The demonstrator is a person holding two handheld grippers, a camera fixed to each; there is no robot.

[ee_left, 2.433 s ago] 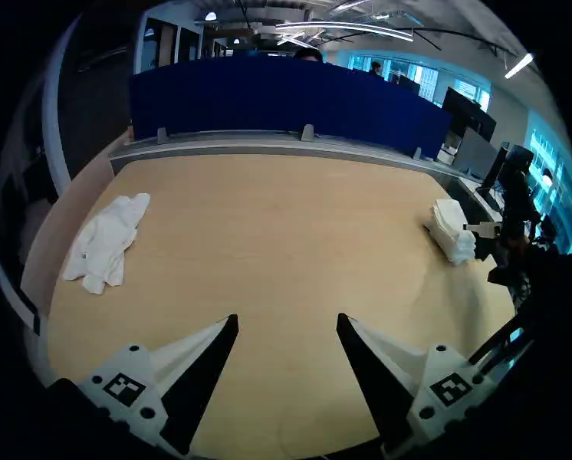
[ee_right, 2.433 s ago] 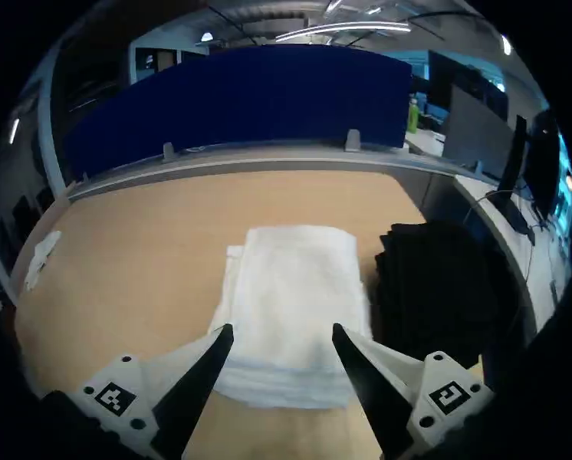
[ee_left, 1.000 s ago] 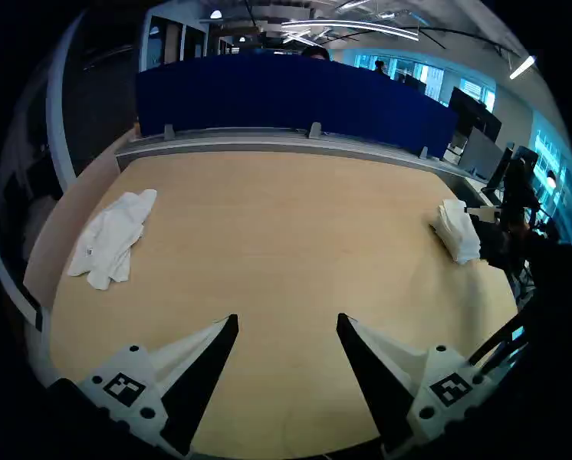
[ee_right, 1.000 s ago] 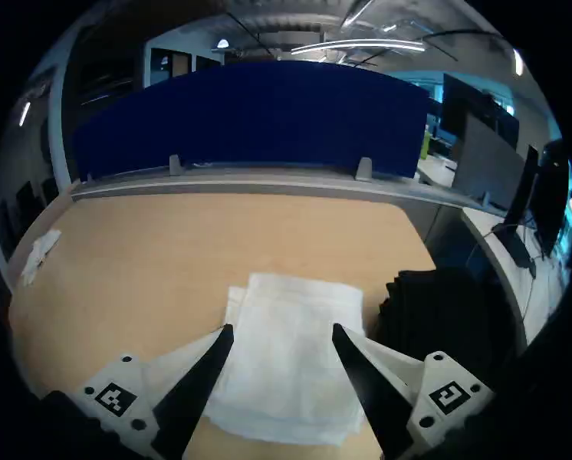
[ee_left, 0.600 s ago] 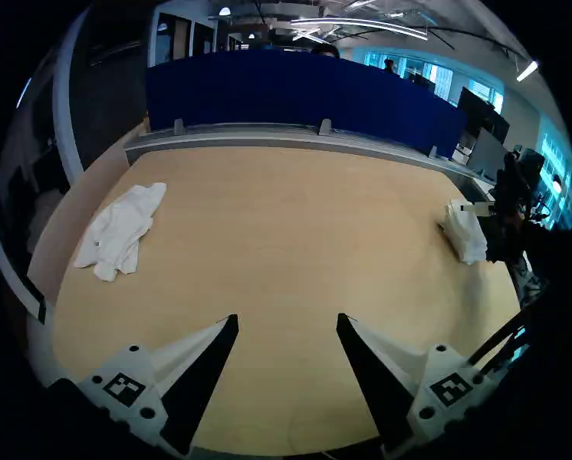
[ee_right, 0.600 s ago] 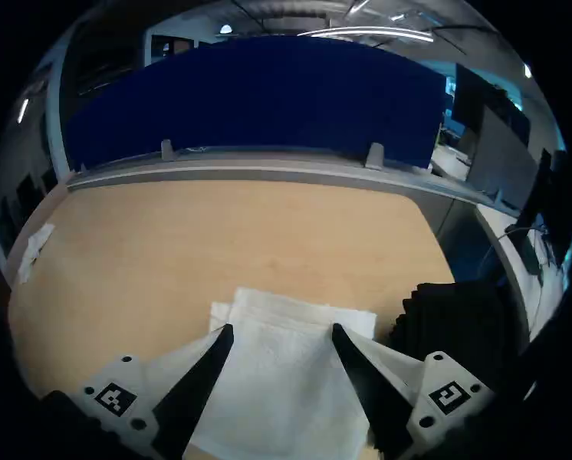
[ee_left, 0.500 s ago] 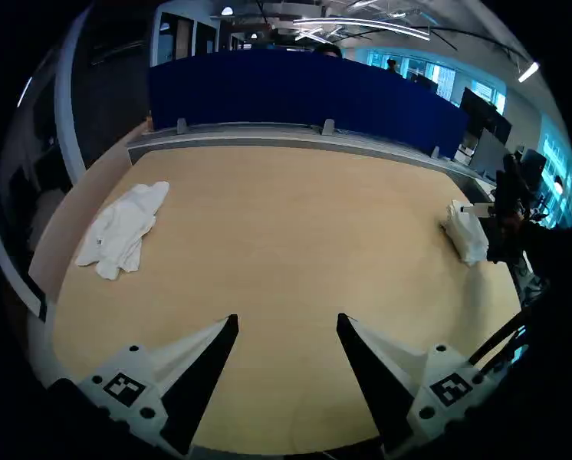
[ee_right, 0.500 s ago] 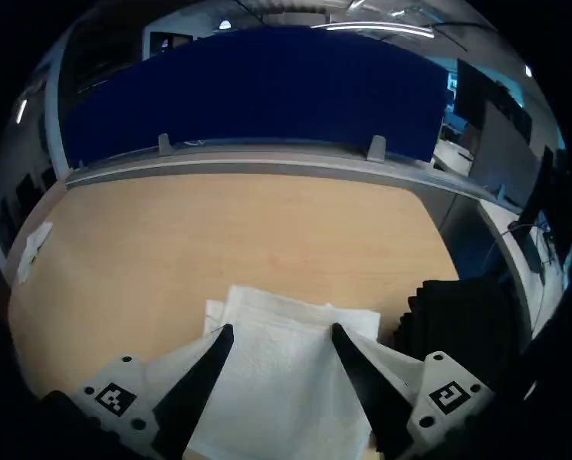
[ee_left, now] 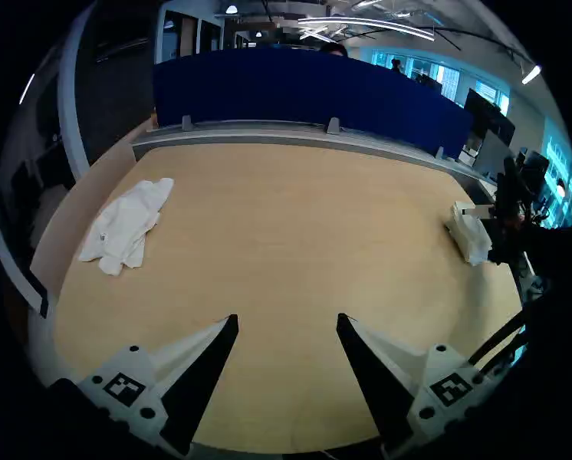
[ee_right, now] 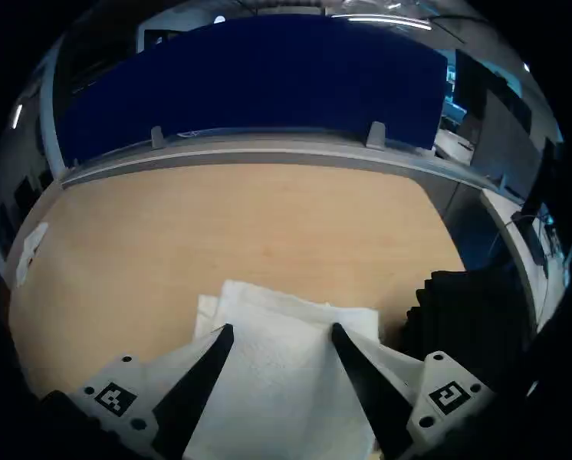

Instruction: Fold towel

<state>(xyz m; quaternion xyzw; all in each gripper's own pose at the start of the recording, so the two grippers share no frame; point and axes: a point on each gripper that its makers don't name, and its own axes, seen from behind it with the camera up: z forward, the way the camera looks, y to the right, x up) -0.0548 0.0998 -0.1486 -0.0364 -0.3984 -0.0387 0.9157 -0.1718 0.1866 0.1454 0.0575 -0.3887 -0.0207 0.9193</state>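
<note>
A crumpled white towel lies on the wooden desk at the left, well ahead of my left gripper. That gripper hovers open over bare wood with nothing between its fingers. A stack of folded white towels rests at the desk's right edge, with the other gripper and a person's dark sleeve beside it. In the right gripper view, my right gripper stands open just above the folded stack, its fingers apart over the top towel. The crumpled towel appears far left.
A pile of black folded cloth sits right of the white stack. A blue partition with a grey rail closes the desk's far side. Monitors stand at the right. Bare wood lies between the two towel spots.
The right gripper has drawn back and tipped, so the folded stack slid lower in its view. The left gripper drifted slightly; both stayed open.
</note>
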